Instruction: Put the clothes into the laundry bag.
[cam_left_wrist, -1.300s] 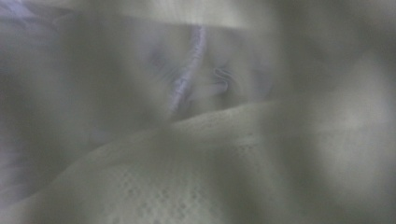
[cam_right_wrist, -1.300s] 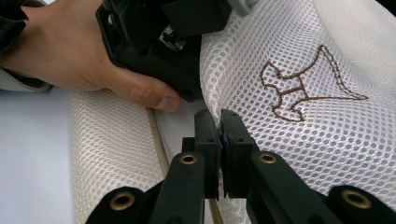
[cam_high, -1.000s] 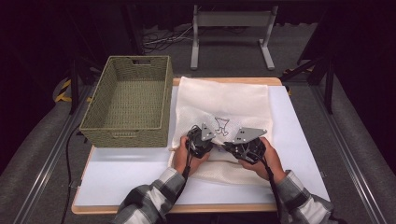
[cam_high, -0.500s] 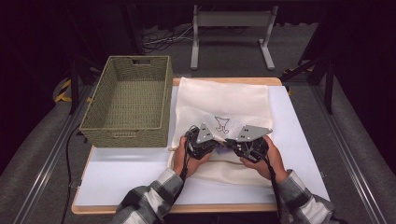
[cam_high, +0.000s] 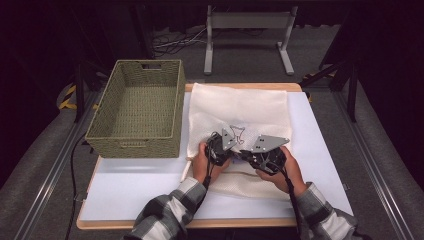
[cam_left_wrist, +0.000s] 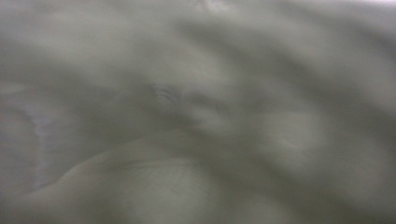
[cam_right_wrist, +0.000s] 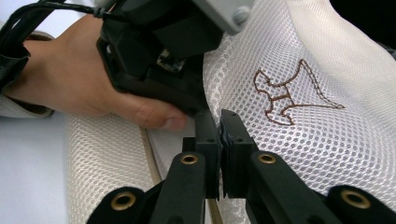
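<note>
a: high view first, where's the mesh bag (cam_high: 240, 107)?

b: flat on the white worktop (cam_high: 130, 192), just at 3 o'clock of the woven basket (cam_high: 137, 112). its near part is folded, and both hands sit on it around 6 o'clock of the bag.

a: right gripper (cam_right_wrist: 219, 122)?

b: its fingers (cam_right_wrist: 233, 128) are pressed together, pinching a fold of mesh beside the brown embroidered dog (cam_right_wrist: 292, 93).

a: left gripper (cam_high: 219, 149)?

b: just at 9 o'clock of the right one, nearly touching. its own view is blurred cloth; its fingers are closed, on the bag as far as i can tell.
</note>
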